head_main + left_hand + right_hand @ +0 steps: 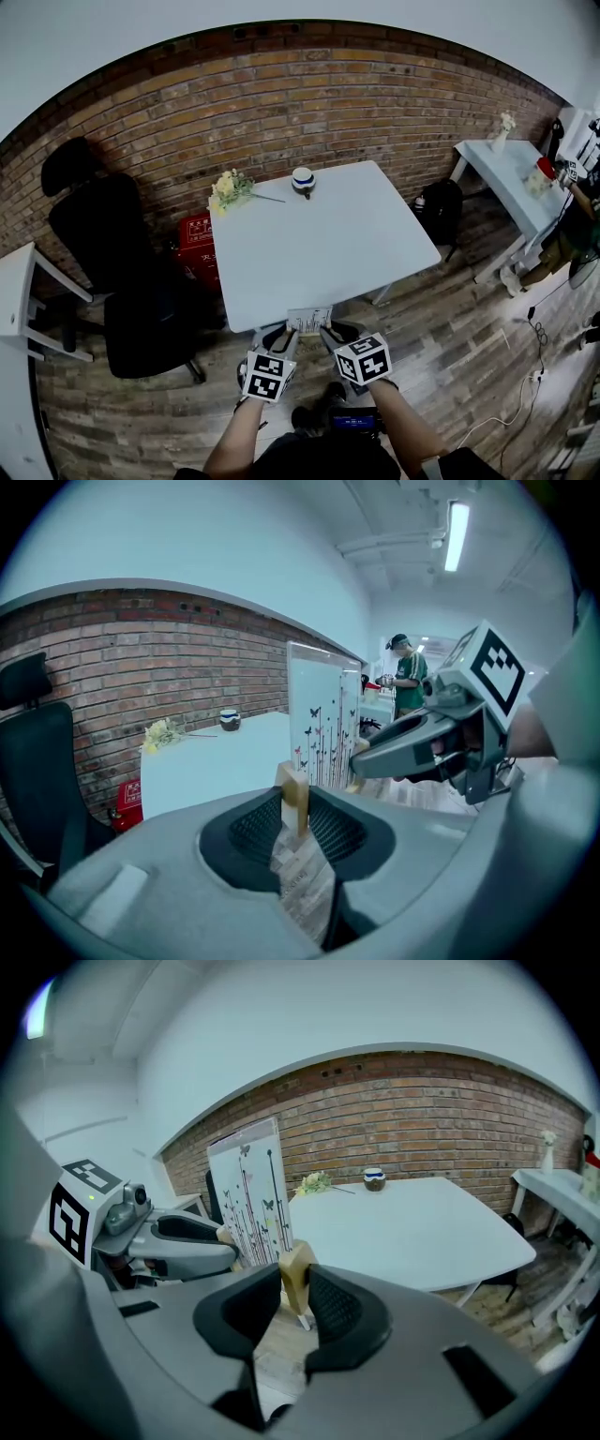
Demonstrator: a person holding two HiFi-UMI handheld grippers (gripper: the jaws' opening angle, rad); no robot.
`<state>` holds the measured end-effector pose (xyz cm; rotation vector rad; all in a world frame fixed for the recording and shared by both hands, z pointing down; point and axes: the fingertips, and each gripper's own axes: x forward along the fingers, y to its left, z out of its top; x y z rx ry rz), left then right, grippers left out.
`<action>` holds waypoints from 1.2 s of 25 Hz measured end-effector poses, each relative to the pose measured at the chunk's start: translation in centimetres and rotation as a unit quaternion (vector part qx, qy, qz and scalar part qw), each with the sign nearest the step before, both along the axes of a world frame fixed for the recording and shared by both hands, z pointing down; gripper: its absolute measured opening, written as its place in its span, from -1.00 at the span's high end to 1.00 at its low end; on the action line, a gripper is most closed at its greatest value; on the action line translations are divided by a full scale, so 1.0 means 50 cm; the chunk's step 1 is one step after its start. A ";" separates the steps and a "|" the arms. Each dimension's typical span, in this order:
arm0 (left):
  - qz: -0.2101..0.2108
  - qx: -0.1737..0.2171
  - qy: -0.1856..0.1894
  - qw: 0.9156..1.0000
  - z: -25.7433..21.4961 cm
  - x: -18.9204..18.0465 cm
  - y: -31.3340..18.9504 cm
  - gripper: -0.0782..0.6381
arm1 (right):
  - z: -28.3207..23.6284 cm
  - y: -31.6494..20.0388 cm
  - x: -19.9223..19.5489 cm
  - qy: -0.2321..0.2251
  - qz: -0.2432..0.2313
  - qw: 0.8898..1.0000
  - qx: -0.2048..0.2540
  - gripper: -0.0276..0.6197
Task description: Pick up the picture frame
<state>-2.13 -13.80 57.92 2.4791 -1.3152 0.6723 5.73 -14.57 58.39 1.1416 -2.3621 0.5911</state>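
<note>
Head view is looking down on a white table (347, 234), and the picture frame (309, 321) is hanging just at its near edge, between the two grippers and close in front of the person. The left gripper (278, 337) is coming in from the frame's left and the right gripper (334, 337) from its right, each pointing forward and down toward the table. In the left gripper view, the black ribbed pads are pressing from both sides on a pale wooden block (294, 795) at the frame's lower corner, so the jaws are standing partly closed and clamped on it, with wooden floor (302, 883) showing beneath. The frame's upright panel, printed with thin stems and butterflies, is rising just behind that block. In the right gripper view, the jaws are gripping a second wooden block (295, 1275) at the other corner in the same way. Further back on the table, a bunch of pale flowers (230, 189) is lying near the far left corner and a small cup (303, 180) is sitting by the far edge, both well apart from the frame. A black office chair (112, 253) is standing left of the table against the brick wall (281, 103).
</note>
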 end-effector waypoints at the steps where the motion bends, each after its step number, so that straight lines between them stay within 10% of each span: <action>1: 0.001 -0.001 0.000 1.000 0.002 0.004 0.004 0.51 | -0.001 0.004 0.004 0.001 0.001 1.000 0.000 0.61; 30: -0.026 0.000 -0.015 1.000 -0.001 0.132 0.003 0.51 | -0.001 -0.005 0.131 -0.001 -0.027 1.000 0.006 0.62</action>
